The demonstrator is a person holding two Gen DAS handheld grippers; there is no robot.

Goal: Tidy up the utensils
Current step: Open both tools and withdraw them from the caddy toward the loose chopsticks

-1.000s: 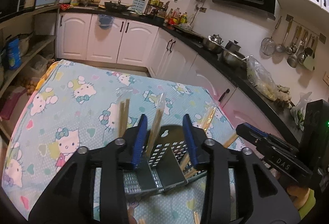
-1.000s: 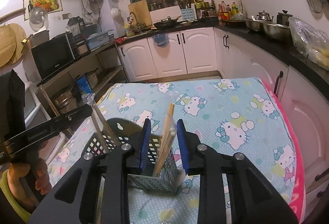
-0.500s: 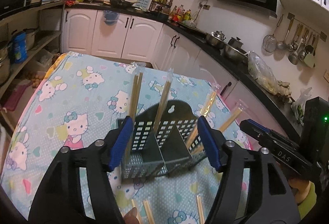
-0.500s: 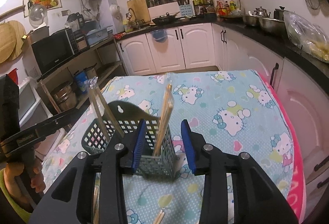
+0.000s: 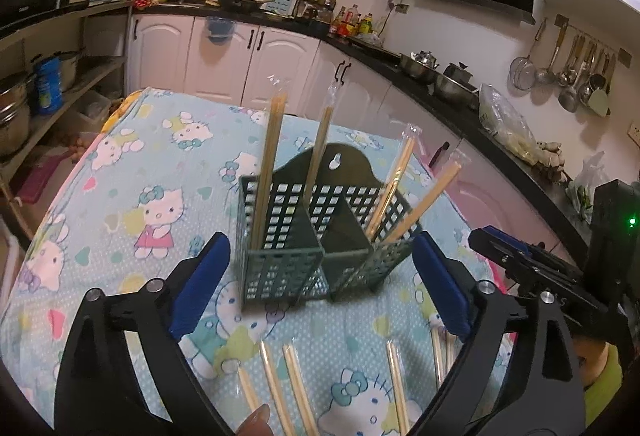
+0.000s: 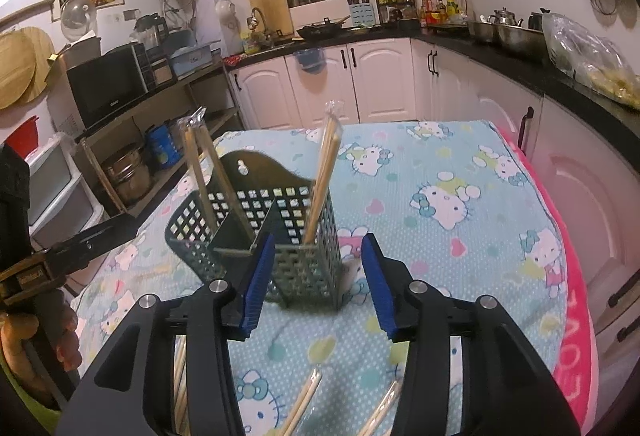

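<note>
A dark green perforated utensil basket (image 5: 320,236) stands upright on the table; it also shows in the right wrist view (image 6: 264,232). Several wrapped chopstick pairs (image 5: 270,164) stand in its compartments, one pair (image 6: 326,172) in the right-hand cell. More wrapped chopsticks (image 5: 296,388) lie flat on the cloth in front of it, also low in the right wrist view (image 6: 304,404). My left gripper (image 5: 320,288) is open and empty, held back from the basket. My right gripper (image 6: 316,280) is open and empty, just in front of the basket.
The table carries a blue cartoon-cat cloth (image 5: 160,172) with a pink edge (image 6: 576,316). White cabinets and a black counter (image 5: 400,56) run behind and to the right. Shelves with pots (image 6: 128,172) stand to the left.
Both grippers opened wider and pulled back and up from the basket. The basket now stands free on the table, and loose chopsticks on the cloth have come into view.
</note>
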